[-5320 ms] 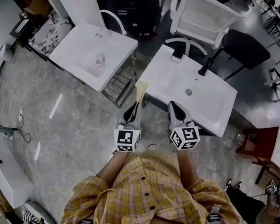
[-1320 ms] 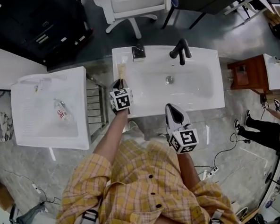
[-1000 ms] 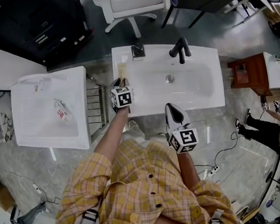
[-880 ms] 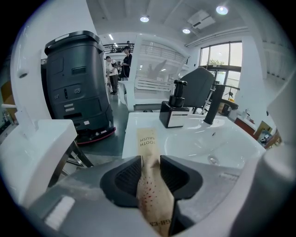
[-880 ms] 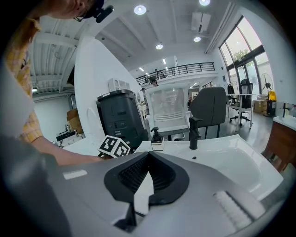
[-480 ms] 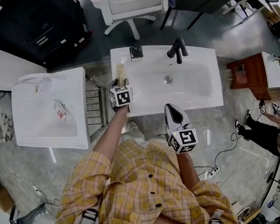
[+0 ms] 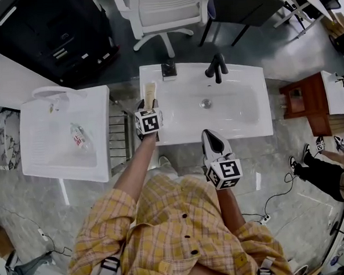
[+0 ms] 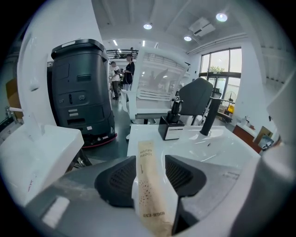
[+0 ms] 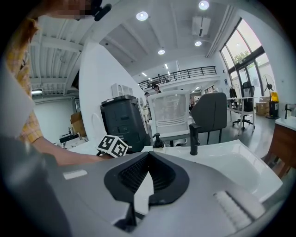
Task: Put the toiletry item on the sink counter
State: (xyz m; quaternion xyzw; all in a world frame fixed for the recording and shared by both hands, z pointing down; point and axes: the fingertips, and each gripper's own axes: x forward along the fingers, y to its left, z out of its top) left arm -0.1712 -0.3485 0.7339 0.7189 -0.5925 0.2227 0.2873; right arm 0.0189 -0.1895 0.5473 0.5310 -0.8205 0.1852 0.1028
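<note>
A tan paper toothbrush packet point(image 7: 150, 94) lies flat on the left rim of the white sink counter point(image 7: 241, 127). My left gripper point(image 7: 144, 103) hovers just above its near end. In the left gripper view the packet point(image 8: 147, 180) runs lengthwise between the two dark pads point(image 8: 118, 180), with a gap on each side. The jaws have just been opening and stand open, off the packet. My right gripper point(image 7: 210, 135) hangs at the counter's front edge, shut and empty, its pads meeting at the tip point(image 9: 149, 154).
A black faucet point(image 7: 216, 67) and a dark soap dispenser point(image 7: 169, 69) stand on the back rim. A second white sink point(image 7: 46, 165) with a small bottle point(image 7: 79, 135) in it is at the left. Behind are a white chair point(image 7: 164, 12) and a black machine point(image 7: 49, 37).
The left gripper, shut on the packet earlier, has opened and lifted slightly. The packet stays on the counter's left rim. The right gripper has kept still.
</note>
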